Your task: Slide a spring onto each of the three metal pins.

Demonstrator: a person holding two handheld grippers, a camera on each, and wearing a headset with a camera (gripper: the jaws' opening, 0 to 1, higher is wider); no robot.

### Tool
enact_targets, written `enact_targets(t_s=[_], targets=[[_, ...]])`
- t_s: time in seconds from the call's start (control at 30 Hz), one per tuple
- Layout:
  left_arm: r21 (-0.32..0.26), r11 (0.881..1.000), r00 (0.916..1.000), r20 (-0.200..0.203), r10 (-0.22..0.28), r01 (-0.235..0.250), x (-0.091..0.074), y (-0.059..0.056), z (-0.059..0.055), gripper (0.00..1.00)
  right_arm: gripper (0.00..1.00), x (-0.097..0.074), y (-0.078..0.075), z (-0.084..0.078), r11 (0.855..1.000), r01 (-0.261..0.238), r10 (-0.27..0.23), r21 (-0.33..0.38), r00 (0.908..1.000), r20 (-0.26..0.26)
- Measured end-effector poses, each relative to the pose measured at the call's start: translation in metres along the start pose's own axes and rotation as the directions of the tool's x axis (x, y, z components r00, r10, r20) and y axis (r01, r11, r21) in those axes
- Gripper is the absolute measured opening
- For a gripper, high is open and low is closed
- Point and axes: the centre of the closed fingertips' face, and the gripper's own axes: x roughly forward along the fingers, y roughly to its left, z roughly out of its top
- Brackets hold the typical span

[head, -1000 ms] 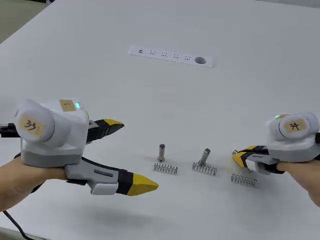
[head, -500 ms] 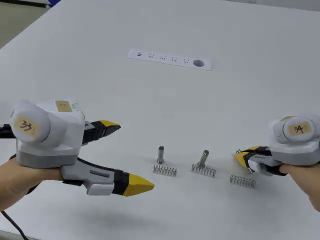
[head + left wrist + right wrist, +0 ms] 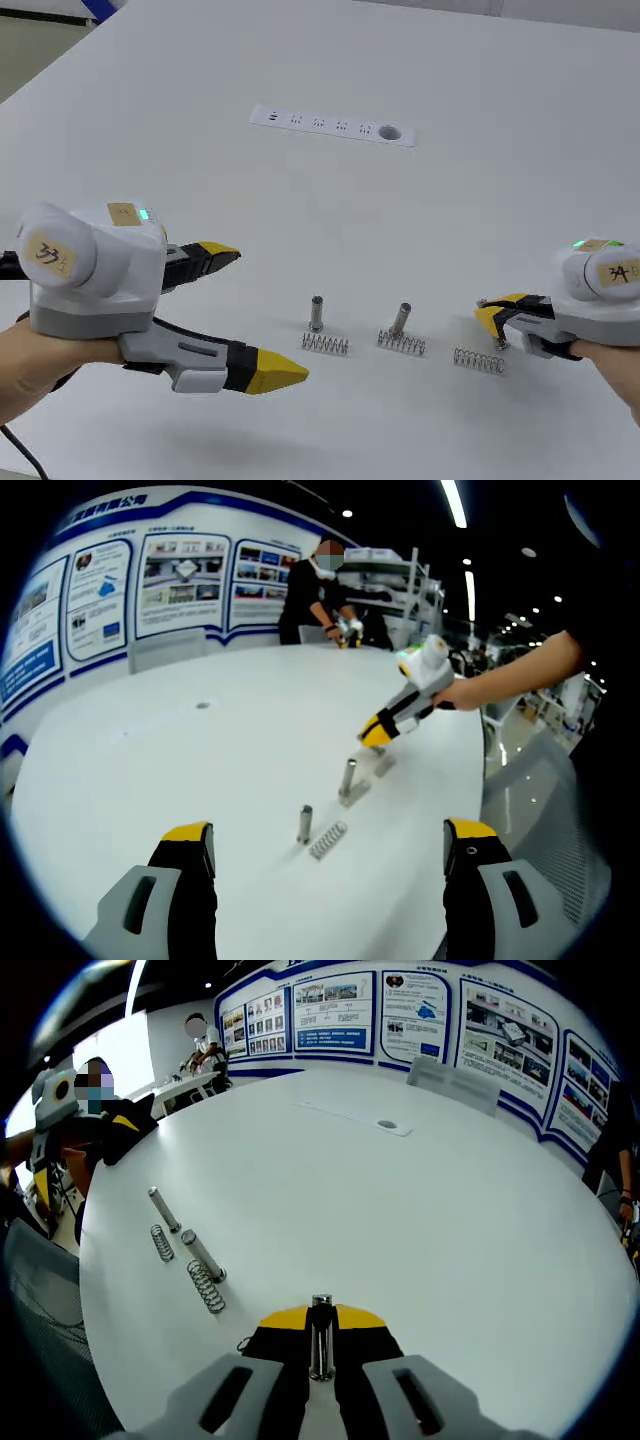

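Right gripper has eased slightly away from nearest spring, clamping a pin mostly hidden between jaws; left gripper spread wide.

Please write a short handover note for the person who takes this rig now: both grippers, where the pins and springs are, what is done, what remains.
Left gripper: open, empty, held left of the parts.
Right gripper: shut on the third pin.
On the table: left pin stands upright, middle pin leans. Left spring, middle spring and right spring lie flat in front.
Done: no spring is on a pin.
Left: all three springs.
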Motion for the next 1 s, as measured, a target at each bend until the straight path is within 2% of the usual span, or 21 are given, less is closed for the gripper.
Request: enact_targets(t_s=[0.57,0.77,1.0], targets=[[0.013,1.0,1.0,0.002,-0.006,0.006,-0.001,-0.004,0.005,0.97,0.08,-0.013,0.003,0.003,1.0,0.005,-0.004,-0.017,0.9972,0.075],[0.013,1.0,0.9999,-0.001,-0.011,0.011,0.001,-0.006,0.004,0.97,0.08,-0.017,0.005,0.002,1.0,-0.001,0.001,0.003,0.9947,0.102],[0.018,1.0,0.9999,-0.011,-0.013,0.013,0.0,-0.008,0.002,0.97,0.08,-0.022,0.007,0.002,0.999,-0.022,0.017,0.027,0.9861,0.165]])
